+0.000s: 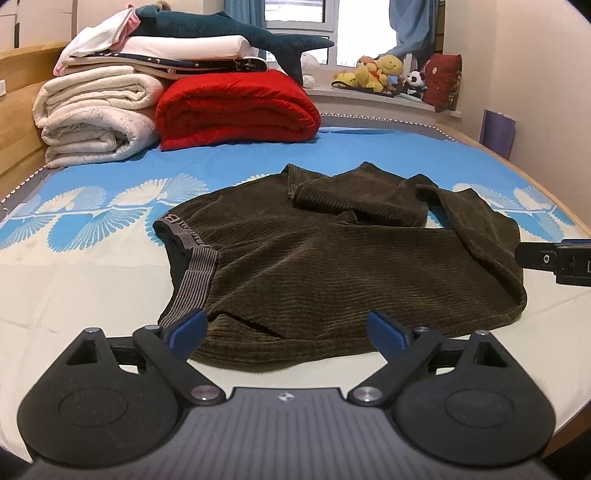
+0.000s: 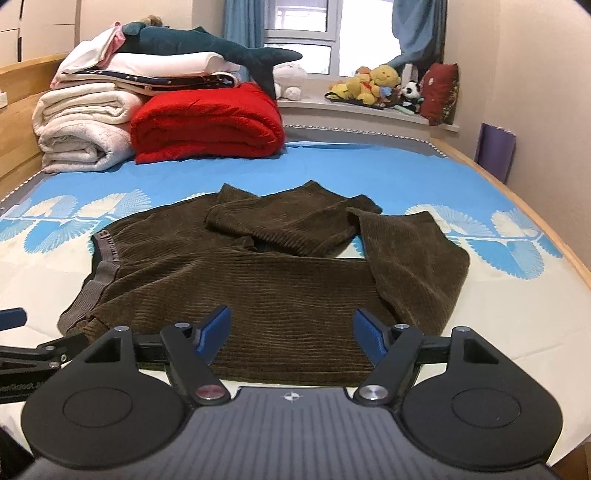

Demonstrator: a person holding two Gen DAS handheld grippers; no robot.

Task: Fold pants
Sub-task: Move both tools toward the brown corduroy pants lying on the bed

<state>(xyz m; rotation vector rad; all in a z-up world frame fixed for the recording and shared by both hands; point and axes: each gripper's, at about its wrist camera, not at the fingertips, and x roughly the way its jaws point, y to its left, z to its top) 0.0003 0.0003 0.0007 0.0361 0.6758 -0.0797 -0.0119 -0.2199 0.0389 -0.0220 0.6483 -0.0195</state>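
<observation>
Dark brown corduroy pants [image 1: 332,258] [image 2: 277,288] lie crumpled on the bed, their grey striped waistband [image 1: 199,266] [image 2: 103,266] at the left and the legs bunched toward the back and right. My left gripper [image 1: 286,332] hovers at the pants' near edge beside the waistband, jaws wide and pressing on nothing. My right gripper [image 2: 291,334] stands open over the near edge further right, with cloth showing between its blue fingers [image 2: 369,338] but not pinched. In the left wrist view, part of the right gripper [image 1: 554,260] shows at the right edge.
The bed sheet [image 1: 92,280] is cream in front and blue behind. At the back left is a stack of white blankets [image 1: 92,114], a red blanket [image 1: 236,107] and a plush shark [image 1: 229,33]. Stuffed toys [image 1: 380,74] line the windowsill. The wooden bed rim [image 2: 546,229] runs down the right.
</observation>
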